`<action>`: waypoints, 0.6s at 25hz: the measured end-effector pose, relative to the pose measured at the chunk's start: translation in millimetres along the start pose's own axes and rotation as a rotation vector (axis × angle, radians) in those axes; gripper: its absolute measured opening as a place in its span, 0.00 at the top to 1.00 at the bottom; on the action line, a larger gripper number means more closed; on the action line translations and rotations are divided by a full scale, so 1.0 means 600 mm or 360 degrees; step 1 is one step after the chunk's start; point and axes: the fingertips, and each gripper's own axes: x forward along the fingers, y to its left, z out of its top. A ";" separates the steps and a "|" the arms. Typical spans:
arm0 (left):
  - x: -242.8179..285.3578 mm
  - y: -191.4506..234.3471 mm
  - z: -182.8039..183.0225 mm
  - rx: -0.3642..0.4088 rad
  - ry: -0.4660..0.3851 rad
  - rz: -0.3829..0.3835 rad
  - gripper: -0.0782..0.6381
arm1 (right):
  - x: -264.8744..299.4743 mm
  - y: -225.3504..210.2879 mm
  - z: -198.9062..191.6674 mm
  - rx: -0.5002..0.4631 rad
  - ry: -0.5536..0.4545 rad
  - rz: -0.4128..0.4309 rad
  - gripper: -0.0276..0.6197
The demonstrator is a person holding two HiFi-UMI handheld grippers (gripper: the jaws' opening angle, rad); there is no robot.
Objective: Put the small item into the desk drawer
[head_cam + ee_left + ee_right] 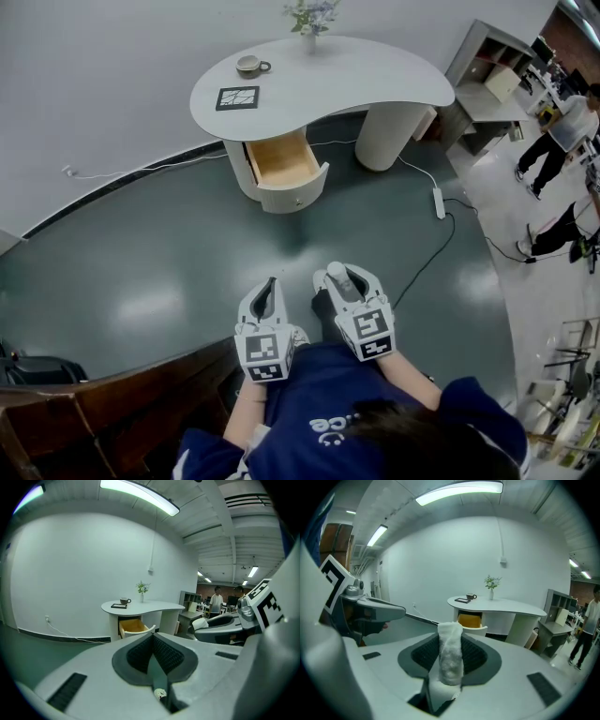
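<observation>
Dark blue cloth of the person's top (319, 394) fills the bottom of the head view. Just beyond it, both claws hang over the grey-green floor (141, 281), well short of the counter (375, 84).

The right claw (451, 638) is clamped on the small item (451, 660), a white, fuzzy, tightly rolled cloth. Its long axis runs along the jaws, and its rounded end pokes out past the tips toward the counter.

The left claw (153, 637) has its jaws drawn together with nothing between them.

Under the counter's left end, the wooden drawer (281, 161) stands pulled open.
</observation>
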 end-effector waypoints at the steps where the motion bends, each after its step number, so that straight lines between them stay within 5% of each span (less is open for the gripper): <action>1: 0.008 0.004 0.000 -0.0004 0.0003 0.0009 0.89 | 0.009 -0.003 0.002 -0.0005 0.0001 0.0012 0.74; 15: 0.167 0.050 0.076 -0.0071 0.0020 0.0164 0.89 | 0.167 -0.098 0.082 -0.0101 0.0018 0.0221 0.74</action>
